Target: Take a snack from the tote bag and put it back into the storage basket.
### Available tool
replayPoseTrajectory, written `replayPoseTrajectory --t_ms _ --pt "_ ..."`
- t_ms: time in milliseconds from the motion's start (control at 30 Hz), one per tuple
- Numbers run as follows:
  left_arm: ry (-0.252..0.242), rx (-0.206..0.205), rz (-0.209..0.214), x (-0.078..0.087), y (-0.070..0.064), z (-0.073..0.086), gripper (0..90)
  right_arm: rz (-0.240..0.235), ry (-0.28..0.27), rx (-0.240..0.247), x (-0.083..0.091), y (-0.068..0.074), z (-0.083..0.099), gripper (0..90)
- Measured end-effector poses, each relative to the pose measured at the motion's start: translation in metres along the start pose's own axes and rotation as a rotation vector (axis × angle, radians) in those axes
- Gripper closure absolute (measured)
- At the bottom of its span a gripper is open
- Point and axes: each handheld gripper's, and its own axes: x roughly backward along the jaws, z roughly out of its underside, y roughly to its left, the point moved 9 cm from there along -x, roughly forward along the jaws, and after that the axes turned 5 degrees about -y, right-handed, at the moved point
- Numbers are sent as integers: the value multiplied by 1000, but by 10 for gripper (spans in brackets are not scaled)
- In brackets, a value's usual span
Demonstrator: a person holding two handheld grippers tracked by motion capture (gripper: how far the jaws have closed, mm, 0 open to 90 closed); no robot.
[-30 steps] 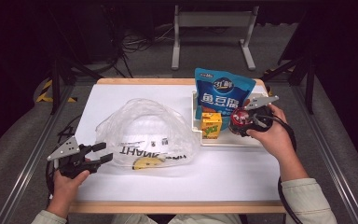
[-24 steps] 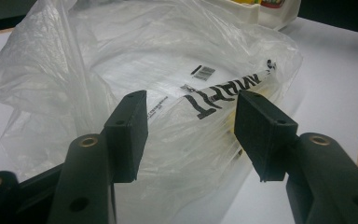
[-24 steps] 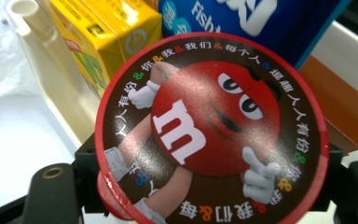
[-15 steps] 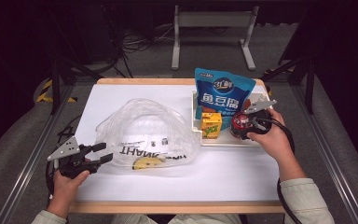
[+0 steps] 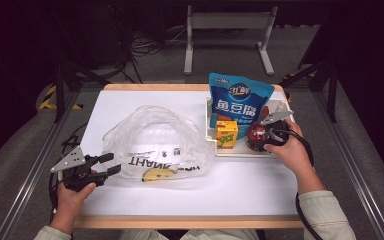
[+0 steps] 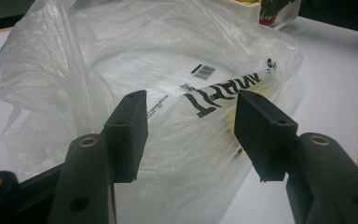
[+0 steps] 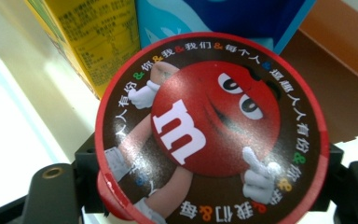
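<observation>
The right claw (image 5: 261, 138) has sunk slightly, clamping the candy cup (image 7: 212, 128); the left claw (image 5: 109, 165) stays spread.

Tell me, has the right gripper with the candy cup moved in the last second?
Yes, slightly. The right gripper, shut on the candy cup, has shifted down the high view, toward the person, along the white tray.

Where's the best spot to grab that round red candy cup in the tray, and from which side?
Grip the candy cup across its round body just under the wide lid rim, one jaw on each side, coming from the tray's open right side. The yellow carton on its left and the blue pouch behind it block other approaches. The right gripper already sits around it this way.
</observation>
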Motion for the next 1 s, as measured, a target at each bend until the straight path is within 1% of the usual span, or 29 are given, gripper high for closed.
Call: replayPoseTrajectory --t_ms 400,667,800,933,1000 --pt "2 5 2 0 -1 1 449 -1 19 2 -6 -2 7 255" --pt "2 5 3 0 -1 1 449 -14 23 -9 -9 -3 8 255" --pt "2 6 3 0 -1 1 449 -25 39 -23 -9 -4 10 248" --pt "0 4 4 0 -1 0 449 -18 45 -10 -10 -5 10 233" --pt "2 5 3 0 -1 1 448 -7 52 -4 -10 -5 11 209"
